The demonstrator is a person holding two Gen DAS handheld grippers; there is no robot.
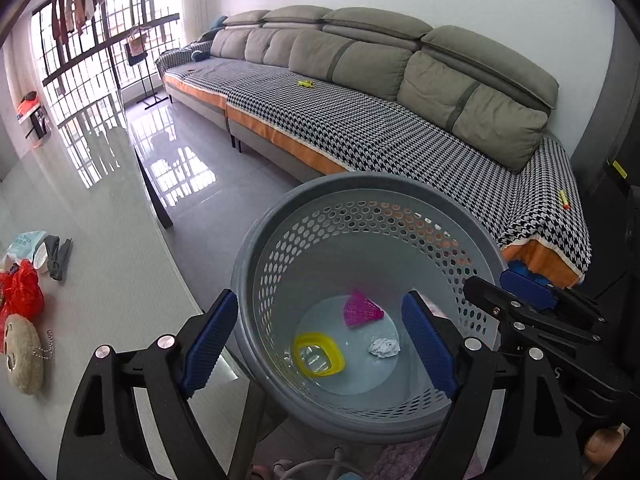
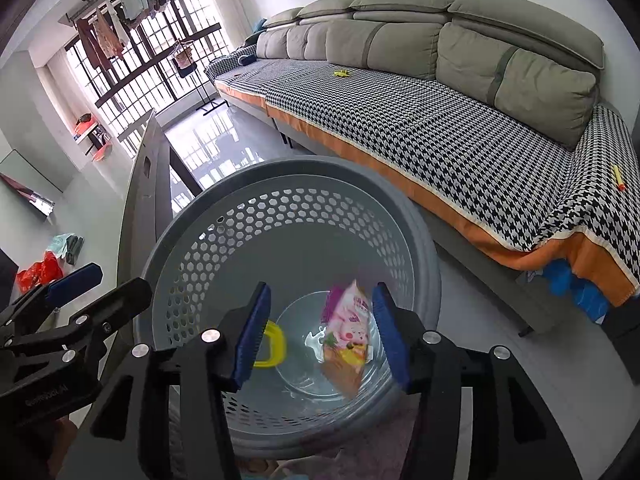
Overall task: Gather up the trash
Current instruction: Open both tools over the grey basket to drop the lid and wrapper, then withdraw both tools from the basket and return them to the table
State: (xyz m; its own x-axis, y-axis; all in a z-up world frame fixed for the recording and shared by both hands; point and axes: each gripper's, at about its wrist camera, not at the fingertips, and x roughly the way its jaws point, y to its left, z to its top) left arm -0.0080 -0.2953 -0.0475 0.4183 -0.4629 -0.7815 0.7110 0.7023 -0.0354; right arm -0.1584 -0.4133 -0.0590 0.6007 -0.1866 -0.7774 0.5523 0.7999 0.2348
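Both my grippers sit over the grey basket (image 1: 280, 216), jaws spread — trash already lying in its bottom.

Nearest me, my left gripper (image 1: 320, 340) straddles the basket's near rim, jaws wide apart, gripping nothing. My right gripper (image 2: 322, 330) is parted as well; a pink snack wrapper (image 2: 346, 332) shows blurred between its pads over the basket's inside, and I cannot tell whether either pad touches it. On the basket's floor lie a yellow ring (image 1: 319, 354), a crumpled paper ball (image 1: 384, 347) and a pink shuttlecock (image 1: 361, 308). Left of the basket, a red bag (image 1: 22, 294) rests on the table (image 1: 112, 248). Beyond the basket runs the sofa (image 1: 360, 128) — a yellow marker (image 1: 564, 199) at its near end.
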